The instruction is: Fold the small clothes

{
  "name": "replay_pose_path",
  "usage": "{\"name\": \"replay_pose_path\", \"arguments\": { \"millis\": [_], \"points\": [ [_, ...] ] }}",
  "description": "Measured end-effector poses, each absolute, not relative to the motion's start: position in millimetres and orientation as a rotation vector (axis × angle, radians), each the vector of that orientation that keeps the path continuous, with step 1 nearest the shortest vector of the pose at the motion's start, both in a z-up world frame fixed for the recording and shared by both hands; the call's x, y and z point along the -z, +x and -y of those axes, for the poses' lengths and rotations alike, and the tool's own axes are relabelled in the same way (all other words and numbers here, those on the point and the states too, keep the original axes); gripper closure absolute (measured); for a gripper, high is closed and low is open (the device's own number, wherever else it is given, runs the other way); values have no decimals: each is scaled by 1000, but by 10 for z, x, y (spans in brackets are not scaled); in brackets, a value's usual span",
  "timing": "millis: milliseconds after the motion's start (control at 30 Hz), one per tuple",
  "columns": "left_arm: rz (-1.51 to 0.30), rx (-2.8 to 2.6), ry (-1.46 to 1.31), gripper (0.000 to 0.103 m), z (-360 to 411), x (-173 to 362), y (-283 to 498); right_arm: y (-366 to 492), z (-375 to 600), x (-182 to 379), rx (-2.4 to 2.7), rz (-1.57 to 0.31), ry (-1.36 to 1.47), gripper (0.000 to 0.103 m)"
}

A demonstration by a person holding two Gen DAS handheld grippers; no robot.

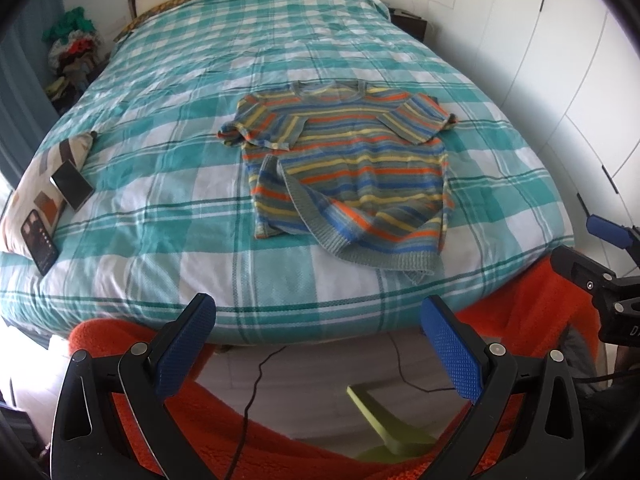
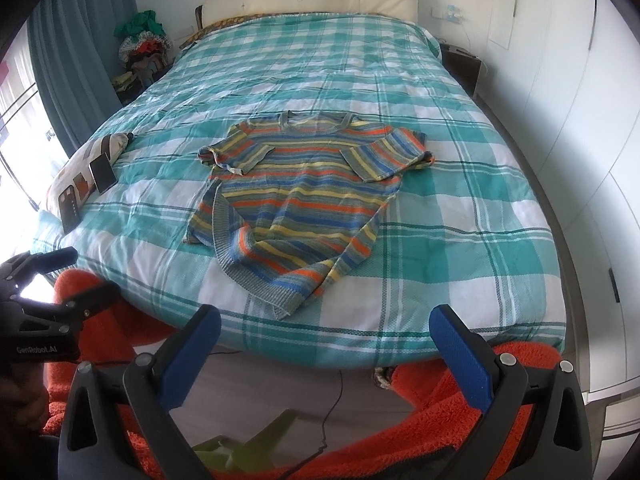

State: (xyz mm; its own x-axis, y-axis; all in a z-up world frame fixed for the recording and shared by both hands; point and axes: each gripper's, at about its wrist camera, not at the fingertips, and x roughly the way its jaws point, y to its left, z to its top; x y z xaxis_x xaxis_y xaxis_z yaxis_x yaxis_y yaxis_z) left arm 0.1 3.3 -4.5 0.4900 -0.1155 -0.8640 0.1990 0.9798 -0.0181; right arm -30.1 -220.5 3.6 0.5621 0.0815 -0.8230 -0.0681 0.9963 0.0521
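A small striped knit sweater (image 1: 352, 168) (image 2: 304, 200) in orange, blue, yellow and grey lies on the bed, neck toward the headboard. Both short sleeves are folded in over the chest. Its near left hem corner is turned up across the body. My left gripper (image 1: 318, 340) hangs open below the bed's near edge, well short of the sweater, with nothing between its blue pads. My right gripper (image 2: 326, 344) is likewise open and empty, back from the hem. Each gripper shows at the edge of the other's view, the right gripper (image 1: 608, 248) and the left gripper (image 2: 60, 276).
The bed (image 1: 168, 128) (image 2: 460, 208) has a teal and white checked cover. Two phones (image 1: 72, 184) (image 2: 103, 173) lie on a patterned pillow (image 1: 44, 168) at its left edge. An orange fleece (image 1: 280, 452) (image 2: 432, 412) is below the grippers. Clothes pile (image 2: 144, 48) far left, white wardrobe (image 2: 580, 120) right.
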Motion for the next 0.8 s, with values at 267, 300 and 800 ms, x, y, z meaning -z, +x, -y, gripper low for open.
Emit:
{"name": "replay_pose_path", "arguments": {
  "millis": [267,300,800],
  "points": [
    [-1030,186,86,1,-36,22,-7,-303,2177,-61,-90,-969,12,0],
    [-1030,187,86,1,-37,22,-6,-303,2176,-61,-90,-970,12,0],
    [-1039,176,85,1,-85,44,-28,-322,2099,-78,-92,-974,14,0]
  ]
}}
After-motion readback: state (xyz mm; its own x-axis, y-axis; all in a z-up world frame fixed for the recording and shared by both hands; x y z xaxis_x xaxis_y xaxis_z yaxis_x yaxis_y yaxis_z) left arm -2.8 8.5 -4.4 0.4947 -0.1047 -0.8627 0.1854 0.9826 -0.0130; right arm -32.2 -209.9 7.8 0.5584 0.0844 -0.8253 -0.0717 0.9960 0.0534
